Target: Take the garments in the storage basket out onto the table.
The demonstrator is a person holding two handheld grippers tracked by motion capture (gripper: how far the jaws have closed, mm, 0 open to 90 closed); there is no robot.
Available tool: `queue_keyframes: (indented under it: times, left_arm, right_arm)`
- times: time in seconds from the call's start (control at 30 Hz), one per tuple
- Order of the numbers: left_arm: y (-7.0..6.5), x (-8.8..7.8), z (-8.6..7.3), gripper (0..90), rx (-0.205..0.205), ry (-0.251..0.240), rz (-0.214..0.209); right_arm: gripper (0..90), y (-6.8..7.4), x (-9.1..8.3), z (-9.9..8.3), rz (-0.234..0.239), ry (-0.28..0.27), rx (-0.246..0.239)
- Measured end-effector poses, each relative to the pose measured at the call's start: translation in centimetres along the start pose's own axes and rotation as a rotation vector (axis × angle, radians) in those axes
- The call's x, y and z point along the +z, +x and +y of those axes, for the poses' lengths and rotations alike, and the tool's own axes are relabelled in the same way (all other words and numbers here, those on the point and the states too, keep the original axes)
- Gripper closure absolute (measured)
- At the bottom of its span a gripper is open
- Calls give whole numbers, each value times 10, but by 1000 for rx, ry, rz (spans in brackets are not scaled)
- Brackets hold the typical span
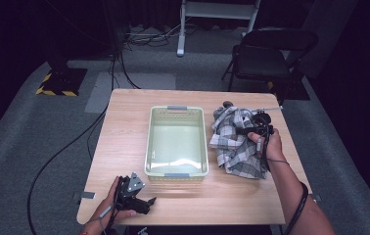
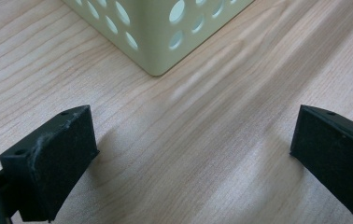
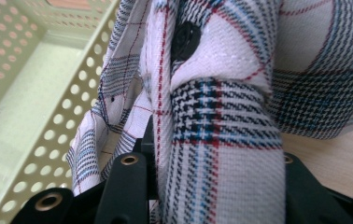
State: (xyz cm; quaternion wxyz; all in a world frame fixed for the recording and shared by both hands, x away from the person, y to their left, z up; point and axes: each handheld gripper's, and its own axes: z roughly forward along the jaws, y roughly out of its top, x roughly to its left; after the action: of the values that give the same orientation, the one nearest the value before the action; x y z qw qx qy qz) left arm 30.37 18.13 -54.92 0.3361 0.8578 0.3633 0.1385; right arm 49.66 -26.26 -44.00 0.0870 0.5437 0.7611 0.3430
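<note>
While the plaid cloth (image 1: 236, 142) lies bunched near the desk's (image 1: 124, 147) right edge, long axis running front to back, the right gripper (image 1: 260, 128) is clamped on a fold of it. The pale green basket (image 1: 176, 174) sits just left of the cloth at mid-desk. Near the front-left corner, the left gripper (image 1: 135, 196) rests with jaws spread wide, grasping nothing.

Pale green basket (image 1: 176, 142) mid-table (image 1: 124, 127); plaid cloth (image 1: 236, 142) heaped just right of it, right gripper (image 1: 260, 128) on cloth; left gripper (image 1: 133, 195) near front-left edge.
</note>
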Motion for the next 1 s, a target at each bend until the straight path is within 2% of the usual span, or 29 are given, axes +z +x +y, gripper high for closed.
queue_keyframes:
  times: [1.0]
  left_arm:
    - [0,0,0,0,2,-1,0]
  right_arm:
    - [585,-13,18,-25,3,-6,22]
